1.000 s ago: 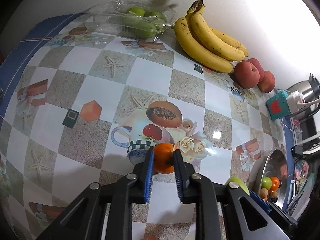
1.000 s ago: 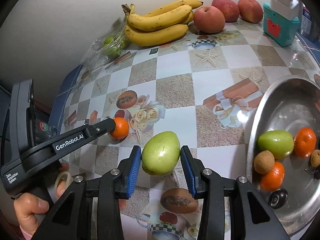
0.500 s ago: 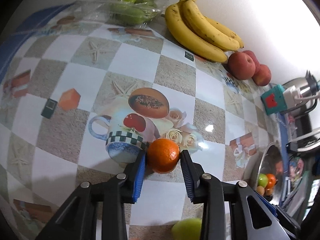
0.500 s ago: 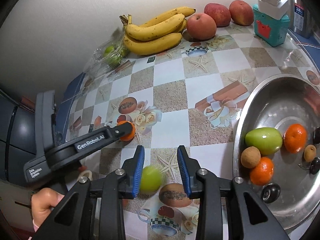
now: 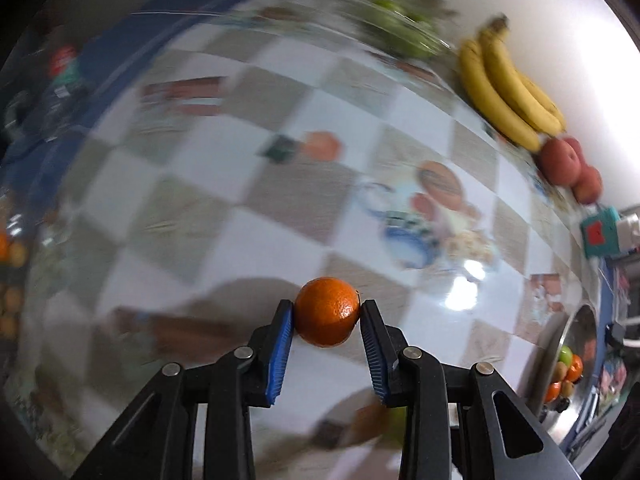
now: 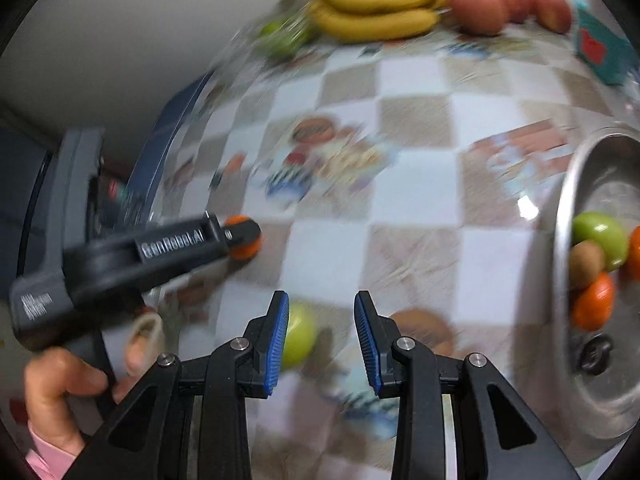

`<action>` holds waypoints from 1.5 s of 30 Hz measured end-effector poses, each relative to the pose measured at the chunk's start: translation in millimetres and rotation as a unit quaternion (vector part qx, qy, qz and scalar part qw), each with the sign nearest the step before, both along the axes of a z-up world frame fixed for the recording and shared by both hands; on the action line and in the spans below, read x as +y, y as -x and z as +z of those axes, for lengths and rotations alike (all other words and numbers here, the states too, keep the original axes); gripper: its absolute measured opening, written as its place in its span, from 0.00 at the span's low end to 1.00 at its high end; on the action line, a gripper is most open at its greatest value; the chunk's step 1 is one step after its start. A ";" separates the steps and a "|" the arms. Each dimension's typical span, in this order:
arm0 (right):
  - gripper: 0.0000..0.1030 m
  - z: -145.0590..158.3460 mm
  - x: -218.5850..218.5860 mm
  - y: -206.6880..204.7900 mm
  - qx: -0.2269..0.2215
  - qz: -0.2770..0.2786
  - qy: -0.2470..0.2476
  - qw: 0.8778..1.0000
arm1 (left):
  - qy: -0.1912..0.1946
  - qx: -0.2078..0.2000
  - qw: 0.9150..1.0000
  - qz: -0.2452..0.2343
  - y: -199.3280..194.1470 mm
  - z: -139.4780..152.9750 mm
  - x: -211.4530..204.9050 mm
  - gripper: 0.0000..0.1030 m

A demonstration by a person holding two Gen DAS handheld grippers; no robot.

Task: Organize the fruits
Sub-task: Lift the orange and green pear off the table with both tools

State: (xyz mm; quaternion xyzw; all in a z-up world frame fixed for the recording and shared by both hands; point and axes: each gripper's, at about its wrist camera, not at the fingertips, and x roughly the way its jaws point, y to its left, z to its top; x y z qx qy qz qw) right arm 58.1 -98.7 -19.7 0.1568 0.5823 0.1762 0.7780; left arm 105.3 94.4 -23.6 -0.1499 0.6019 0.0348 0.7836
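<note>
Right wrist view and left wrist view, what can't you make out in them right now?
- Green fruit, right wrist view: partly hidden behind the right gripper's finger, blurred.
- Bagged green fruit, left wrist view: motion blur hides their kind.
- Metal bowl, right wrist view: cut off by the right edge.
- Orange in the left gripper: its underside is hidden.

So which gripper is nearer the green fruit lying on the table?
Right. The right gripper hangs open just above the green fruit; the left gripper sits farther off, clamping the orange.
</note>
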 end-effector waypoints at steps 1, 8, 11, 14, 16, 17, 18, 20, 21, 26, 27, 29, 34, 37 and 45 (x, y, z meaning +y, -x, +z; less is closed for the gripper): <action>0.34 -1.1 5.6 2.2 0.003 0.007 -0.002 1.000 | -0.007 -0.003 1.000 0.005 5.2 2.2 4.9 0.35; 0.35 -12.5 27.4 -3.0 0.011 0.013 0.007 1.000 | -0.002 0.006 1.000 0.030 24.9 -6.0 29.1 0.35; 0.37 -21.5 32.5 -2.3 0.025 0.019 -0.002 1.000 | -0.001 0.008 1.000 0.029 26.2 -7.3 31.3 0.35; 0.37 -22.9 35.4 -4.3 0.019 0.016 -0.001 1.000 | 0.006 0.006 1.000 0.022 24.5 -7.7 30.3 0.35; 0.38 -23.1 36.5 -5.7 0.015 0.015 -0.003 1.000 | 0.006 0.008 1.000 0.020 18.3 -11.5 26.3 0.35; 0.39 -23.3 36.0 -5.4 0.016 0.015 -0.005 1.000 | 0.006 0.007 1.000 0.020 18.0 -11.4 26.2 0.35; 0.40 -24.9 36.3 -5.9 0.019 0.015 -0.010 1.000 | 0.006 0.007 1.000 0.020 14.4 -13.0 24.4 0.35; 0.40 -28.2 39.1 -8.1 0.025 0.017 -0.015 0.999 | 0.006 0.008 1.000 0.020 12.6 -13.8 23.2 0.35; 0.40 -29.3 41.1 -8.9 0.027 0.019 -0.016 0.999 | 0.006 0.007 1.000 0.021 12.2 -13.9 22.9 0.35; 0.41 -28.7 47.9 -13.4 0.017 0.019 -0.010 1.000 | 0.003 0.008 1.000 0.018 13.0 -12.8 22.8 0.35; 0.41 -29.6 48.7 -14.5 0.018 0.019 -0.012 1.000 | 0.000 0.008 1.000 0.017 12.3 -13.0 21.9 0.35; 0.41 -32.9 48.2 -15.1 0.026 0.018 -0.023 0.999 | -0.003 0.008 1.000 0.015 12.3 -12.6 21.2 0.35; 0.40 -33.5 49.4 -15.3 0.023 0.017 -0.026 0.999 | -0.004 0.007 1.000 0.015 12.5 -12.8 20.3 0.35; 0.40 -32.5 50.3 -14.0 0.020 0.017 -0.023 0.999 | -0.007 0.007 1.000 0.016 11.6 -13.0 19.4 0.35; 0.40 -4.9 19.9 -9.9 -0.014 -0.012 -0.034 0.999 | -0.001 -0.005 0.999 0.034 12.7 -8.1 22.5 0.35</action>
